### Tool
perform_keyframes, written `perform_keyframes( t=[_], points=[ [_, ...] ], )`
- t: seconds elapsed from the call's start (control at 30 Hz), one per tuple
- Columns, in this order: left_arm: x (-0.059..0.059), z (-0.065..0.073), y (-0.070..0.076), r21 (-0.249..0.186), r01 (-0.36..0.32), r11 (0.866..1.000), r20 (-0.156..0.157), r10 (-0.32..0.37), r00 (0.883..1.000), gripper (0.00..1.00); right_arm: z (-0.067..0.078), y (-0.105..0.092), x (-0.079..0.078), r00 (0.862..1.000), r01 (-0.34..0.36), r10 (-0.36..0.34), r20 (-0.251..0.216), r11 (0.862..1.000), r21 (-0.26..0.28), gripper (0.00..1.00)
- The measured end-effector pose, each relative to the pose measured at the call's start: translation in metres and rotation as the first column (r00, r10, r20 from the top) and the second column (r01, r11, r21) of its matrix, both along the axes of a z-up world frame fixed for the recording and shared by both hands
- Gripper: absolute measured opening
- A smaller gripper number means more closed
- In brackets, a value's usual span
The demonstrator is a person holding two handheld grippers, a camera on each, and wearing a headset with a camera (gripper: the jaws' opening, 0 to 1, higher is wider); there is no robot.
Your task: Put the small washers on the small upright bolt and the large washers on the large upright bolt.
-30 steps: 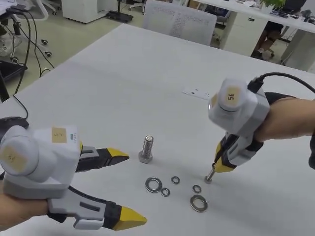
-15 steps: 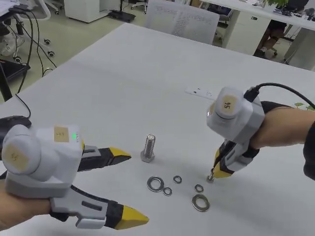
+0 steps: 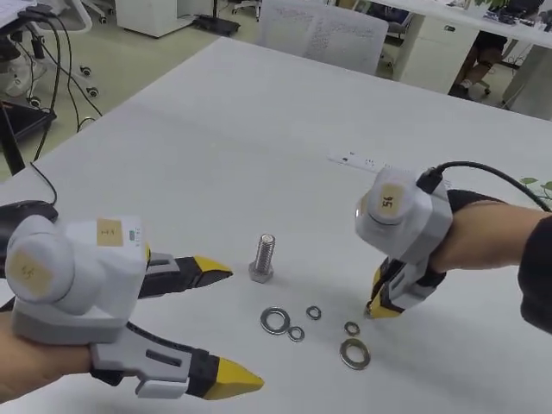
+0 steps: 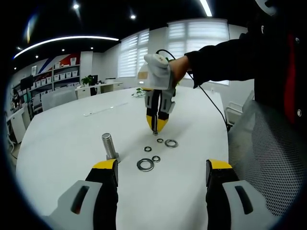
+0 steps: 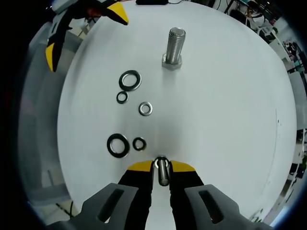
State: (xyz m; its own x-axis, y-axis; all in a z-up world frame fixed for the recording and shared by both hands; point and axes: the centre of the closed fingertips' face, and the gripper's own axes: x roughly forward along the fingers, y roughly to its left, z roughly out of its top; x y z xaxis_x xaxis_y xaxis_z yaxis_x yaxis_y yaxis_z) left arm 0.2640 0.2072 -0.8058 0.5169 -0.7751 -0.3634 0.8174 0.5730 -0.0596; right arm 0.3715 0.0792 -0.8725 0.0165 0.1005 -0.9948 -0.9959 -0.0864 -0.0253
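Two claws are over the white counter. The right claw is clamped on the small bolt, which sits between its yellow tips as the claw points down at the counter. I cannot tell whether the bolt's lower end touches the surface.

Just beside that claw lie a first small washer and a first large washer, side by side and flat on the counter. Farther out is a second small washer. Beyond it, a third small washer lies just beside the second large washer. Past these the large bolt stands upright on its hex head, its threads bare.

The left claw hovers at the near left of the counter, its jaws wide apart and holding nothing, its tips pointing toward the washers.
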Motion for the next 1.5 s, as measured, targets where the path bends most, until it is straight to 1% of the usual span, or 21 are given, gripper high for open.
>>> perform_keyframes(
  t=[0.4, 0.67, 0.87, 1.0, 1.17, 1.3, 1.5],
  points=[
    [0.0006, 0.0, -0.0004, -0.003, -0.003, 1.0, -0.002, 0.003, 1.0, 0.74, -0.0026, 0.0004, -0.0015, 1.0, -0.011, 0.011, 0.002, 1.0, -0.012, 0.14],
    [0.0005, 0.0001, -0.0011, -0.003, -0.002, 1.0, -0.002, 0.002, 1.0, 0.74, -0.0023, 0.0003, -0.0025, 1.0, -0.015, 0.015, -0.001, 1.0, -0.009, 0.14],
    [-0.0001, -0.0003, -0.0013, -0.003, -0.001, 1.0, -0.004, 0.001, 1.0, 0.73, -0.0017, 0.0002, -0.0031, 1.0, -0.02, 0.02, 0.0, 1.0, -0.006, 0.17],
    [-0.0003, 0.0, -0.0013, -0.003, -0.001, 1.0, -0.004, 0.001, 1.0, 0.73, -0.0014, -0.0003, -0.003, 1.0, -0.025, 0.025, 0.003, 1.0, -0.006, 0.22],
    [-0.0008, -0.0003, -0.0014, -0.001, 0.001, 1.0, -0.006, -0.001, 1.0, 0.73, -0.0002, 0.0007, -0.003, 0.999, -0.038, 0.038, 0.008, 0.999, -0.001, 0.25],
    [-0.0008, -0.0004, -0.0009, 0.001, 0.001, 1.0, -0.008, -0.001, 1.0, 0.73, 0.0015, 0.0032, -0.0038, 0.999, -0.043, 0.043, 0.007, 0.999, 0.011, 0.28],
    [-0.0009, 0.0006, -0.0003, 0.0, 0.0, 1.0, -0.006, 0.0, 1.0, 0.73, 0.0038, 0.0068, -0.0043, 0.998, -0.065, 0.064, 0.012, 0.998, 0.023, 0.31]
  ],
)
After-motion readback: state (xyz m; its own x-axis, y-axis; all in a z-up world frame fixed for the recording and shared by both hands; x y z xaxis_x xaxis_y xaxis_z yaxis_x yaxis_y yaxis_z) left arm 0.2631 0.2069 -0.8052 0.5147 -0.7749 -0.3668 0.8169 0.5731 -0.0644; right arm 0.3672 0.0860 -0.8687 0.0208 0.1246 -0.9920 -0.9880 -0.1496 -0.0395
